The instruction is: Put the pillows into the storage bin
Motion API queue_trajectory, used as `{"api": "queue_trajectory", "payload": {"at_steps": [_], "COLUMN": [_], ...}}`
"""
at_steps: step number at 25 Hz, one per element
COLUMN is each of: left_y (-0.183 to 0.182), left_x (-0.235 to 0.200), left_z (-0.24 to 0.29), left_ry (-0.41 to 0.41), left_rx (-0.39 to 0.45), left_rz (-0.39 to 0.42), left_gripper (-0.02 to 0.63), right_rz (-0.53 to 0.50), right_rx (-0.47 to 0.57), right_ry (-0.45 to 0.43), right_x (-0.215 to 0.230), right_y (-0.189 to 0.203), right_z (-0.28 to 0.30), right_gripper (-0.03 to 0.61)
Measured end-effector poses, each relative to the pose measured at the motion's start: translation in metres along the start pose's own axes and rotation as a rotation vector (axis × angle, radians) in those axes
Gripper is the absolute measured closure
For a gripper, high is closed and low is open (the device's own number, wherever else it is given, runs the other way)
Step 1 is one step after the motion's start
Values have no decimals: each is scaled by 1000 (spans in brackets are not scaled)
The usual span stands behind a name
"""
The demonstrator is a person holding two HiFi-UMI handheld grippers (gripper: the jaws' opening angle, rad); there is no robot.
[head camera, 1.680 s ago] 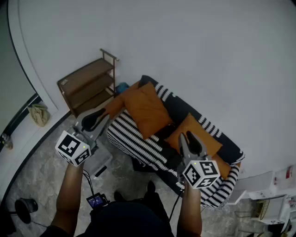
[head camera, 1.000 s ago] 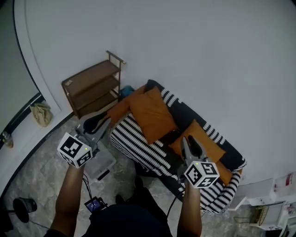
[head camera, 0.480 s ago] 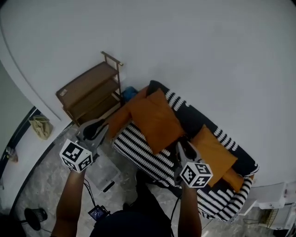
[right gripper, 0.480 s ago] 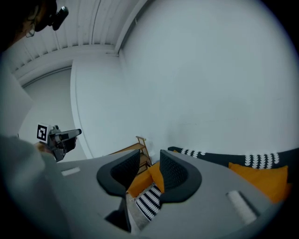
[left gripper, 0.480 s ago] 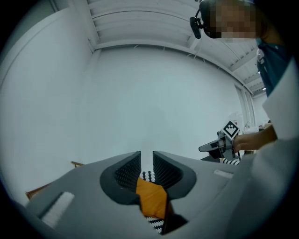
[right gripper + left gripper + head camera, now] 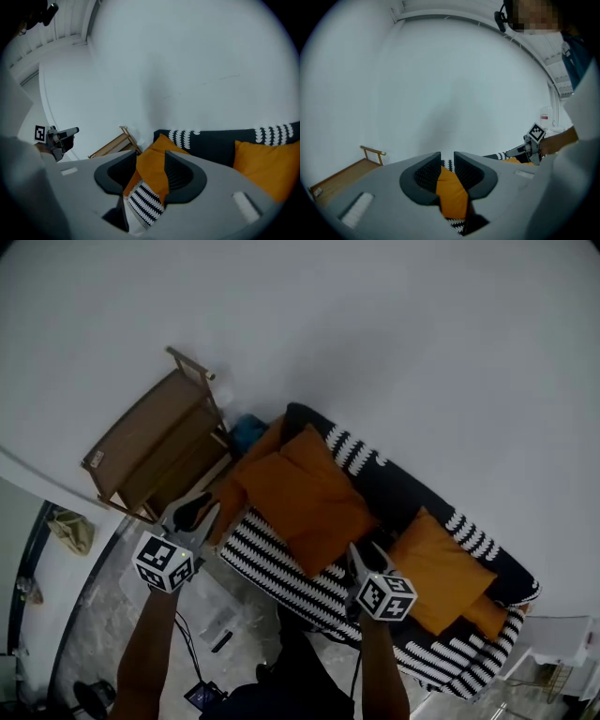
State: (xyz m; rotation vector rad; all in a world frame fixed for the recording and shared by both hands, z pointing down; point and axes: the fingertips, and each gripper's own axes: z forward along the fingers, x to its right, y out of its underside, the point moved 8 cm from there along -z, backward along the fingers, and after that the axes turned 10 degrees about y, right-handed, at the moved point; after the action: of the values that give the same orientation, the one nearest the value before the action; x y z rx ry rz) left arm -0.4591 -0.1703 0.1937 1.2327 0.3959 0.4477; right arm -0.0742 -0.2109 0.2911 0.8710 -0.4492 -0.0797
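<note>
My left gripper (image 6: 192,512) hangs just off the sofa's (image 6: 281,563) end, near the wooden shelf (image 6: 150,442), its jaws a narrow gap apart and empty. My right gripper (image 6: 361,556) is over the striped seat; its jaws have just been opening, with nothing between them. The big orange pillow (image 6: 305,498) lies on the sofa between the grippers, and a second pillow (image 6: 441,568) lies further right.

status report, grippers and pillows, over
Left gripper open, empty. Right gripper jaws just opening, empty. Large orange pillow untouched on striped sofa. Nothing seen in the way.
</note>
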Motion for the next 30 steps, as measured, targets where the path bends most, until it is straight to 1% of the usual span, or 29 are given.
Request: {"api": "queue_trajectory", "payload": {"at_steps": [4, 8, 14, 17, 21, 24, 26, 28, 30], "left_y": [20, 46, 105, 141, 192, 226, 245, 260, 273], "left_x": [-30, -53, -77, -89, -99, -103, -108, -114, -121], "left_z": [63, 116, 184, 217, 256, 280, 293, 304, 313], "left_ry": [-2, 7, 10, -3, -10, -16, -26, -41, -56], "left_rx": [-65, -126, -214, -249, -315, -369, -395, -411, -426], "left_rz": [-9, -9, -17, -30, -49, -24, 4, 27, 40], "left_gripper": [515, 503, 483, 472, 456, 437, 400, 380, 373], "right_rz": [69, 138, 272, 367, 553, 643, 681, 718, 735], "right_rx": [-69, -125, -210, -244, -276, -300, -317, -332, -345], "right_ry": [24, 51, 110, 151, 196, 230, 245, 252, 257], "right_x": [32, 61, 107, 131, 165, 184, 192, 199, 206], "right_y": [11, 31, 83, 114, 157, 187, 206, 222, 234], "right_z": [55, 103, 161, 187, 219, 242, 254, 266, 277], "right_gripper": [398, 387, 367, 355, 337, 320, 313, 301, 290]}}
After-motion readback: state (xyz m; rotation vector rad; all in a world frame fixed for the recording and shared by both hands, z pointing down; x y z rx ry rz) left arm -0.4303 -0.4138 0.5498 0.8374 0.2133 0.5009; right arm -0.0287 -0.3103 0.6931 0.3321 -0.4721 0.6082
